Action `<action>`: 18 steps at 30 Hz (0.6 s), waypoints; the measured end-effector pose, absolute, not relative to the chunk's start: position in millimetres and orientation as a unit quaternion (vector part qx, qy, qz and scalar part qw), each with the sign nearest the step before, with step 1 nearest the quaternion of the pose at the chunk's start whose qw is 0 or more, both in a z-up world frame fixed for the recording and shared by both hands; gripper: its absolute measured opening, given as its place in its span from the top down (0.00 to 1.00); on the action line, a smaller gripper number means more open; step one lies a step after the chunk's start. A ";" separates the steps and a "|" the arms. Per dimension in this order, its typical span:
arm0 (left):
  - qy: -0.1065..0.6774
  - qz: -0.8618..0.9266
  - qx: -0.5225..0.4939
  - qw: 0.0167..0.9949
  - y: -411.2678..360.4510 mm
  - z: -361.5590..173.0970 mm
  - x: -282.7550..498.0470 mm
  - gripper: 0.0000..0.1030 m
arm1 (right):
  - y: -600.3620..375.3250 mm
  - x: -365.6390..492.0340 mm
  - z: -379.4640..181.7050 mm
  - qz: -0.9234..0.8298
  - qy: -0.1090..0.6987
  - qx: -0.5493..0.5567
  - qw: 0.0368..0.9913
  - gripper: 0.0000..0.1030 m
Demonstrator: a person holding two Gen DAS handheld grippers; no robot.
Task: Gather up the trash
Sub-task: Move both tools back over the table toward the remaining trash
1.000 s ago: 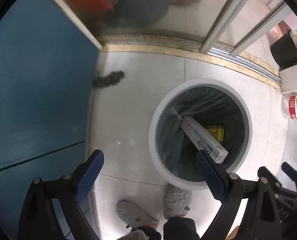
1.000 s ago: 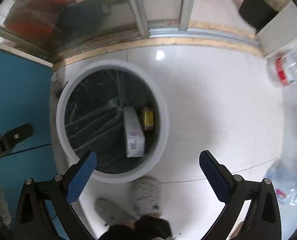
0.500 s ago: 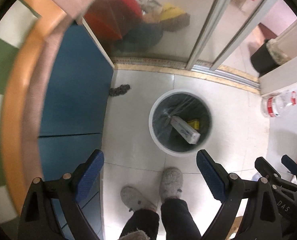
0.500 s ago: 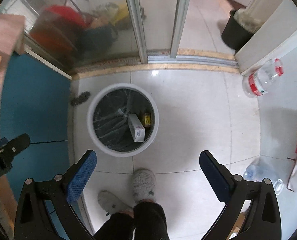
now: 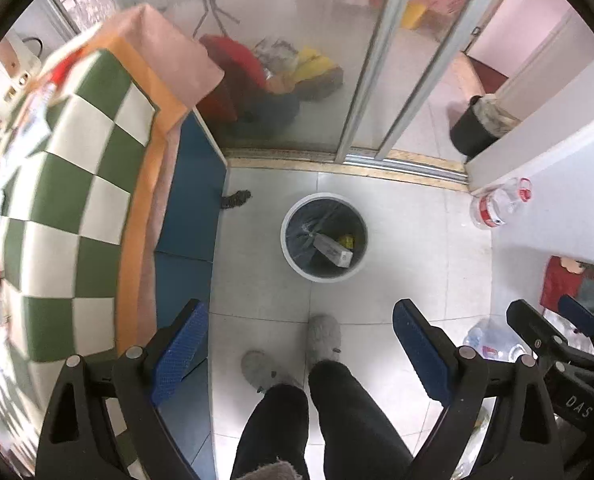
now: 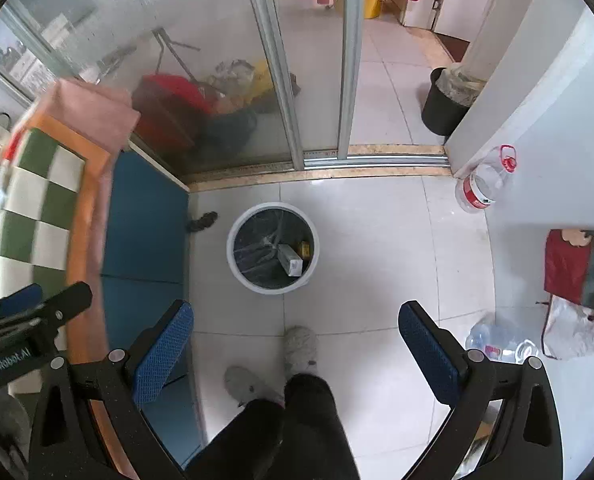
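A white round trash bin (image 5: pixel 293 258) with a dark liner stands on the tiled floor far below me; it also shows in the right wrist view (image 6: pixel 237 270). Inside lie a white box (image 5: pixel 332 251) and a small yellow packet (image 5: pixel 346 241), also seen in the right wrist view as the box (image 6: pixel 290 260) and packet (image 6: pixel 305 249). My left gripper (image 5: pixel 299 346) is open and empty, high above the floor. My right gripper (image 6: pixel 297 350) is open and empty at similar height.
A table with a green-white checked cloth (image 5: pixel 57 208) and several items stands at left, over a blue cabinet (image 5: pixel 189 208). Plastic bottles (image 5: pixel 497 208) (image 6: pixel 497 344) lie at right. A black bin (image 6: pixel 445 104) stands beyond the glass sliding doors (image 6: pixel 273 80). The person's legs and slippers (image 6: pixel 301 346) are below.
Both grippers have risen well away from the bin, which now looks much smaller. The checked table has come into view at left. Both stay open and empty.
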State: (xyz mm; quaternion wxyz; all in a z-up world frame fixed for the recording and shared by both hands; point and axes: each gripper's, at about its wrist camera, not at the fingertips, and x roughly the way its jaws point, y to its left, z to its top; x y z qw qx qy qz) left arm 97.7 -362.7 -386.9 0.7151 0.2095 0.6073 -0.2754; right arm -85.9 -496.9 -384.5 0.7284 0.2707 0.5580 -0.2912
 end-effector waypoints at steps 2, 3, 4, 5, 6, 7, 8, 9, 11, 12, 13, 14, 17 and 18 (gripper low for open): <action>0.606 -0.280 0.204 0.716 -358.4 -367.6 91.1 0.08 | -490.6 -94.1 -360.2 -0.289 0.556 0.268 0.732 0.00; 0.606 -0.281 0.200 0.717 -356.9 -361.5 89.3 0.08 | -489.9 -96.6 -351.5 -0.287 0.555 0.270 0.733 0.00; 0.606 -0.281 0.196 0.718 -354.6 -355.7 88.2 0.08 | -488.9 -99.6 -341.7 -0.286 0.553 0.271 0.734 0.00; 0.606 -0.281 0.192 0.719 -352.1 -348.9 87.3 0.08 | -489.7 -101.4 -332.7 -0.284 0.552 0.271 0.736 0.00; 0.607 -0.280 0.185 0.720 -349.8 -341.7 87.3 0.08 | -489.5 -103.1 -324.5 -0.282 0.550 0.273 0.737 0.00; 0.609 -0.279 0.177 0.721 -347.7 -336.2 88.9 0.08 | -490.2 -104.2 -316.9 -0.279 0.548 0.277 0.739 0.00; 0.610 -0.277 0.166 0.724 -344.4 -328.7 92.2 0.08 | -491.3 -103.8 -310.4 -0.272 0.545 0.283 0.741 0.00; 0.607 -0.274 0.162 0.728 -342.5 -322.7 95.3 0.08 | -492.1 -101.3 -307.4 -0.266 0.543 0.287 0.743 0.00; 0.596 -0.265 0.153 0.742 -336.5 -304.9 104.9 0.01 | -494.4 -93.2 -297.1 -0.253 0.539 0.291 0.749 0.00; 0.591 -0.259 0.147 0.749 -332.8 -298.2 109.3 0.00 | -495.7 -87.0 -293.1 -0.243 0.537 0.293 0.753 0.00; 0.583 -0.248 0.138 0.761 -325.8 -289.7 118.9 0.00 | -496.4 -80.2 -291.0 -0.235 0.535 0.294 0.756 0.00; 0.576 -0.238 0.131 0.771 -318.3 -281.1 126.3 0.00 | -496.5 -71.3 -288.7 -0.226 0.534 0.293 0.760 0.00; 0.558 -0.195 0.111 0.799 -285.8 -262.1 153.6 0.00 | -488.2 -33.3 -283.7 -0.192 0.535 0.279 0.774 0.00; 0.555 -0.179 0.105 0.805 -272.9 -258.4 161.3 0.00 | -481.4 -15.9 -280.2 -0.174 0.537 0.277 0.778 0.00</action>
